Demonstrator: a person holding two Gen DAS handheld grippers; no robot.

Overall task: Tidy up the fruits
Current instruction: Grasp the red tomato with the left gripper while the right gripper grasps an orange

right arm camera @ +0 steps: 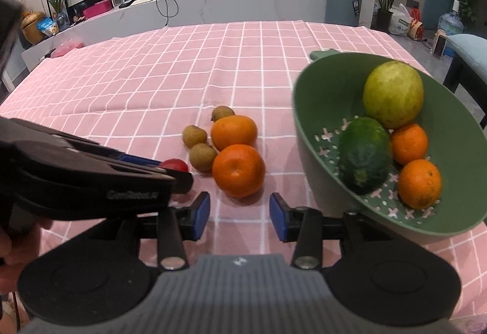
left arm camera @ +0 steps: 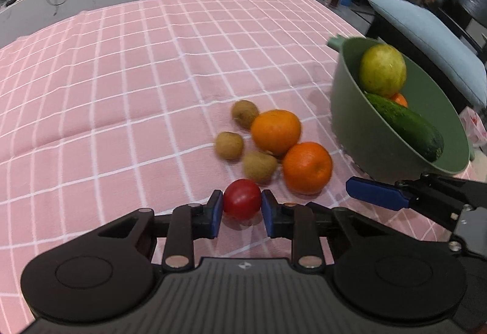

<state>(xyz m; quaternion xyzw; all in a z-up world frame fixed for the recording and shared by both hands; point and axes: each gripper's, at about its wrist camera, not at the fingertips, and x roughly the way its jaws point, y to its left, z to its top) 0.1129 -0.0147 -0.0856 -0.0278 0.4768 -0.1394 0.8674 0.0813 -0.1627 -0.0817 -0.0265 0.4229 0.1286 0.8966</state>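
The left gripper (left arm camera: 242,206) clamps a red tomato (left arm camera: 242,198) low over the pink checked tablecloth (left arm camera: 121,90), beside two oranges (left arm camera: 275,131) and three kiwis (left arm camera: 228,145). The right gripper (right arm camera: 239,213) is spread, holding nothing. The tilted green bowl (right arm camera: 307,127) holds a cucumber (right arm camera: 363,154) whose long axis runs down toward its lower rim.

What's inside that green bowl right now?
The green bowl holds a big yellow-green fruit, a dark green cucumber and two oranges. Cross-shaped drain holes show in its bottom. Anything lying under the fruit is covered and cannot be seen.
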